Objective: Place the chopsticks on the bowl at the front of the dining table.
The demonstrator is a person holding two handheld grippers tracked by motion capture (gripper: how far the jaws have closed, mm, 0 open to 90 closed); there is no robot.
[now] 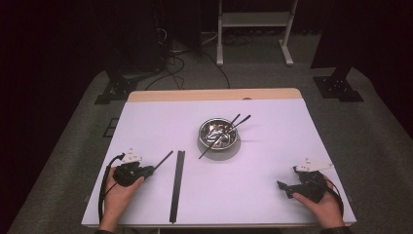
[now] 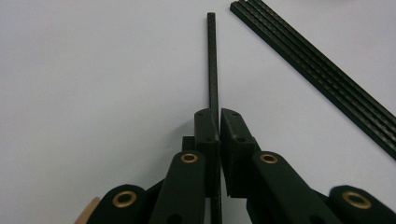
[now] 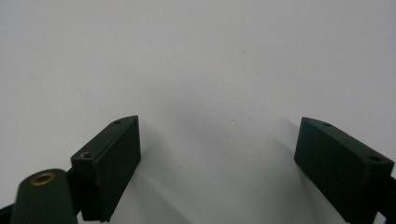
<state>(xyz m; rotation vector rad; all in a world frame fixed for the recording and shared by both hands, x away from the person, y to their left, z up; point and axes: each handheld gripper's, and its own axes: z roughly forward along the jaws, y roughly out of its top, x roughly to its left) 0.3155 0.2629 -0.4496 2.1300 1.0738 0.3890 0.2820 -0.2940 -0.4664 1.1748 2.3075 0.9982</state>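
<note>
From the high view we see our left gripper point(image 1: 146, 171) at the near left of the white matte table point(image 1: 272, 195), its jaws pinched together on one thin black square-section stick point(image 1: 163, 160). The stick runs out from the jaws up and to the right, towards the round shiny steel bowl point(image 1: 218, 134) in the middle of the table, where at least two more dark sticks point(image 1: 233, 125) lean over the rim; their exact number is hard to make out at this size. Just right of the held stick lies a long flat bundle of black sticks point(image 1: 177, 185), its long axis running almost straight away from us. Our left hand is much nearer to both than our right gripper point(image 1: 287, 187), which rests at the near right, well apart from everything.

In the left gripper view the black jaws are clamped on the held stick point(image 2: 213, 65), which continues straight ahead along the gripper's own line. Its surface looks woven, like carbon fibre, with crisp edges. The bundle point(image 2: 322, 74) crosses the upper right corner at a slant, side by side strips, near but not touching.

In the right gripper view the jaws stand wide apart over bare, smooth table point(image 3: 196, 60), with nothing between them.
</note>
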